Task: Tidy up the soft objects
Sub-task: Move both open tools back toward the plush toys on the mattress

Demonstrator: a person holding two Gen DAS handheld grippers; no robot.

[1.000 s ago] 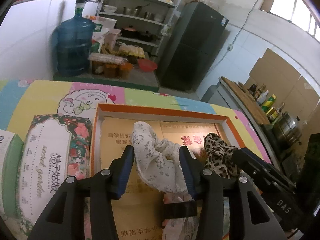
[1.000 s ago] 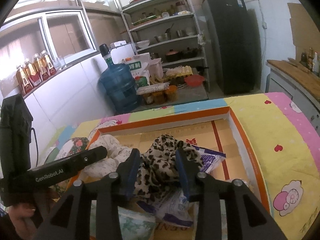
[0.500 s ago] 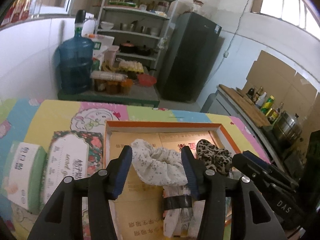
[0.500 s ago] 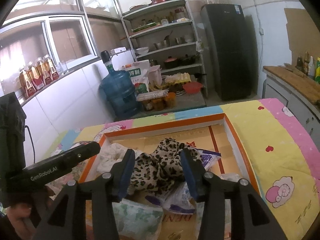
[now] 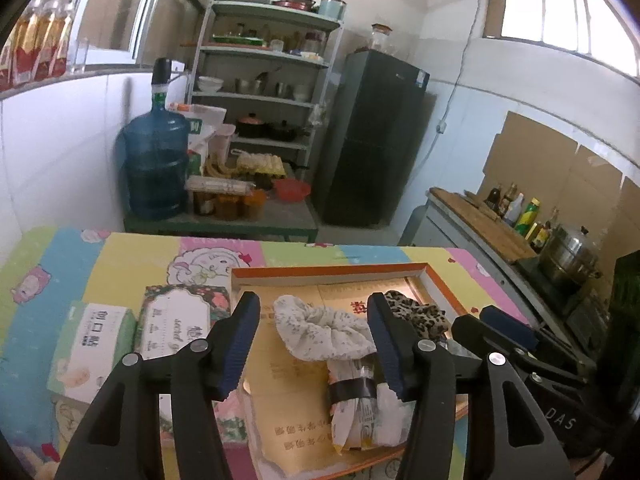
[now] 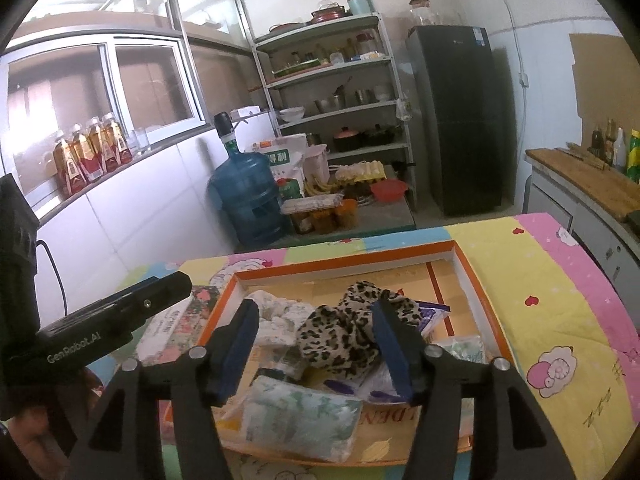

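Landmark: shallow orange-rimmed cardboard tray (image 5: 332, 271) on the bench under a pastel cartoon-print cloth (image 5: 120, 256). Left of the tray, on the cloth: green-white tissue box (image 5: 94, 344), then floral-print tissue pack (image 5: 178, 320) touching the tray's left wall. Left gripper (image 5: 314, 344) hovers above the tray, jaws released, holding nothing. Inside the tray, left part: white floral fabric scrunchie (image 5: 320, 334), lying on a rolled packet with a black band (image 5: 356, 396). Right of it, touching: leopard-print fabric scrunchie (image 6: 344, 330). Right gripper (image 6: 316, 350) hovers above that one, jaws released, empty. Near edge of the tray: pale green soft plastic pack (image 6: 300, 416).
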